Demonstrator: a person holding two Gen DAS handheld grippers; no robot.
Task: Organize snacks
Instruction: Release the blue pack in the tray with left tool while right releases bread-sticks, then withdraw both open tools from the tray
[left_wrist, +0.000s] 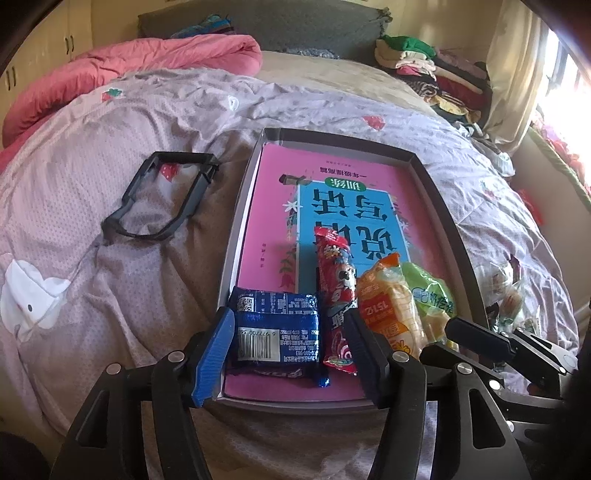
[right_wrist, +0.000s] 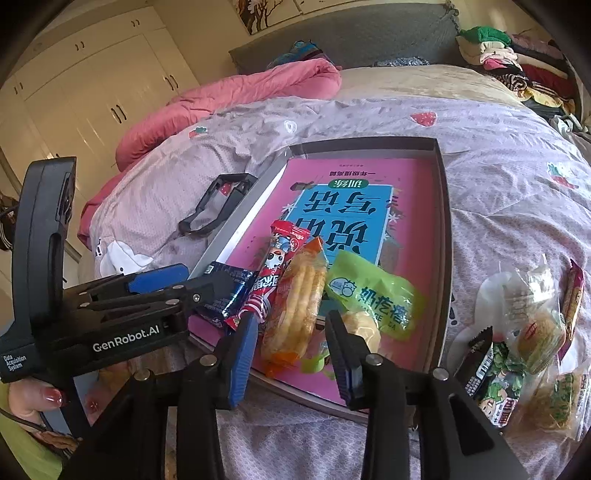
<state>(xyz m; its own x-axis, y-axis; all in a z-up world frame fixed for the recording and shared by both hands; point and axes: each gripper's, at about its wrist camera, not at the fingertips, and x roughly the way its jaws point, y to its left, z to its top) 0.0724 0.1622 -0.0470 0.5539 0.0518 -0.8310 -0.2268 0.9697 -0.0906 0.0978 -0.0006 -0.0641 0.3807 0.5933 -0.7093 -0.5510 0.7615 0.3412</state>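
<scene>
A grey tray (left_wrist: 432, 177) lined with a pink book lies on the bed. At its near end lie a blue packet (left_wrist: 275, 328), a red stick snack (left_wrist: 334, 280), an orange cracker pack (left_wrist: 388, 306) and a green packet (left_wrist: 430, 291). My left gripper (left_wrist: 291, 354) is open, its jaws on either side of the blue packet and the red stick's end. My right gripper (right_wrist: 291, 354) is open around the near end of the orange cracker pack (right_wrist: 295, 310), beside the green packet (right_wrist: 373, 295). The tray (right_wrist: 445, 221) and the left gripper (right_wrist: 177, 280) show there too.
Several loose snack packets (right_wrist: 524, 343) lie on the purple duvet right of the tray. A black plastic frame (left_wrist: 162, 195) lies left of the tray. A pink quilt (left_wrist: 110, 81) and a clothes pile (left_wrist: 432, 70) are at the far end of the bed.
</scene>
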